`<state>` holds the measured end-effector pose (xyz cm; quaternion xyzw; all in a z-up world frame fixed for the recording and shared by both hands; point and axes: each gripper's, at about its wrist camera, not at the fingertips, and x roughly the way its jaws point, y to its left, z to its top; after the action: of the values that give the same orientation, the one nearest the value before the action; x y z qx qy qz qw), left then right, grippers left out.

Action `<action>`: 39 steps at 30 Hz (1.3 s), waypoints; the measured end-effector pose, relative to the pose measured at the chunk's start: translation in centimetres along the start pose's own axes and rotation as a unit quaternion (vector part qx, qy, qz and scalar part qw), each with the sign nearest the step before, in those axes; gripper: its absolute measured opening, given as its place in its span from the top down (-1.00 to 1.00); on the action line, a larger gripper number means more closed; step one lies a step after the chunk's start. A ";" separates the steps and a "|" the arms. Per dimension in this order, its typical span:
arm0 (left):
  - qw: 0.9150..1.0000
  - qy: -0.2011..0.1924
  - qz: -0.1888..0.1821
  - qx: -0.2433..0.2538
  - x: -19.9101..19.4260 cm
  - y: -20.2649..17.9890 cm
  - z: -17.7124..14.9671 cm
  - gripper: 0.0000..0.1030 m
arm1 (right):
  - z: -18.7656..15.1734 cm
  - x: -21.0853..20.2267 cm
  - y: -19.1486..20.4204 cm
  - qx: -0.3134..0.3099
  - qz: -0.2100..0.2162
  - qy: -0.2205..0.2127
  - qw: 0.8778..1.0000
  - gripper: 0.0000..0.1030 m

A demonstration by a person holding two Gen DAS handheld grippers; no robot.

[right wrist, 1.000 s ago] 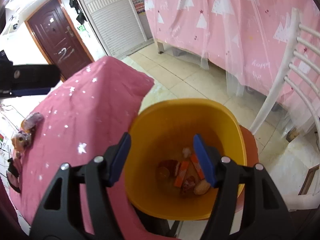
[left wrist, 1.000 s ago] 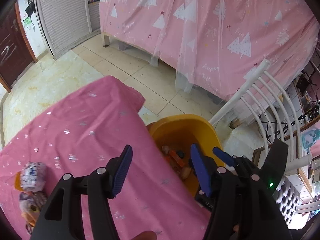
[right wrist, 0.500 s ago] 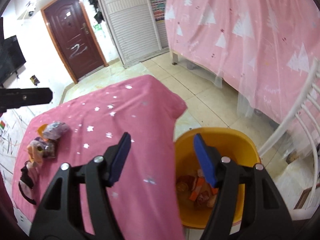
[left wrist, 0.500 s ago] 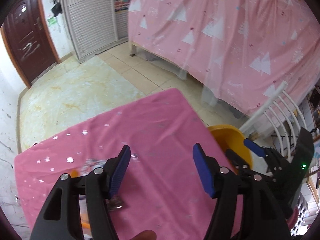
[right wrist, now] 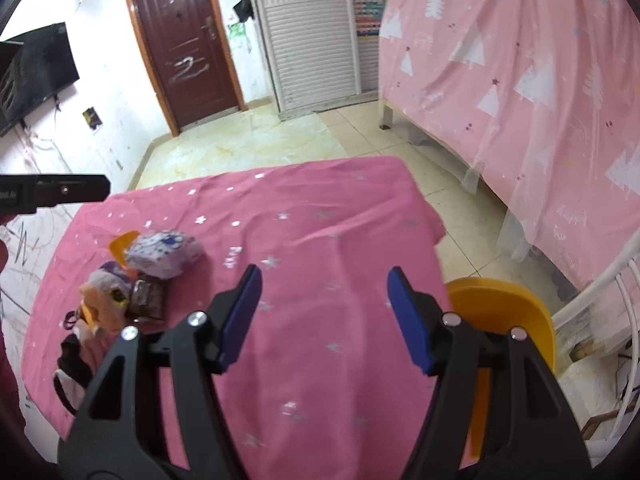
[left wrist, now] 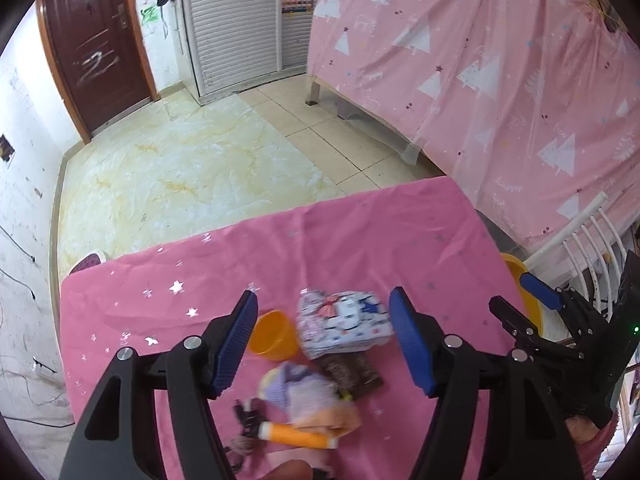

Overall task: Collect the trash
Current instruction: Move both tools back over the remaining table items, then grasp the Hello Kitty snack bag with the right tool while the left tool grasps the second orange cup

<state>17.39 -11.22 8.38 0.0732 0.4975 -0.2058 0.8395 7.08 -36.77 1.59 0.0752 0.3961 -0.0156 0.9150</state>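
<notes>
Both views have been swung away from the yellow bin (right wrist: 516,312) and back over the pink star-print tablecloth (right wrist: 320,240). A second ago the bin interior with its dropped wrappers filled the right wrist view; now only its rim is seen at the table's right edge, just beside the white chair (left wrist: 592,232).

Left gripper (left wrist: 322,344): jaws are opening, nothing between the pads, and it is aimed down at the leftover pile. Right gripper (right wrist: 324,316): held moderately wide, empty, over bare cloth mid-table.

Remaining trash is clustered at the near-left of the table: a white printed snack packet (left wrist: 344,322), an orange cup (left wrist: 274,334) touching its left side, a dark brown wrapper (left wrist: 352,372) just nearer, a purple-and-orange crumpled wrapper (left wrist: 308,400), and an orange tube (left wrist: 296,436) nearest the camera. Black cord-like bits at the near edge are too blurred to identify.

Judgement: a drop-off looks completed and the next pick is being lined up; the snack packet sits centred between the left pads, so it is the likely target. Task partly done, with several pieces left.
</notes>
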 end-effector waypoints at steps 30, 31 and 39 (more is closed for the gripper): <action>0.996 0.010 -0.021 -0.082 1.9 11.0 -3.0 -0.21 | 2.1 5.2 14.1 -0.104 0.072 0.056 0.990 -0.22; 0.996 0.011 -0.023 -0.083 1.9 11.0 -3.0 -0.21 | 2.1 5.4 14.2 -0.104 0.072 0.059 0.990 -0.22; 0.995 0.024 -0.039 -0.086 3.3 11.1 -2.6 -0.21 | 2.7 7.5 14.5 -0.102 0.061 0.077 0.990 -0.46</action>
<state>21.33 -1.18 3.30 -0.0136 0.5356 -0.1933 0.8220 15.46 -22.62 -0.23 0.0060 0.4592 0.0866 0.8841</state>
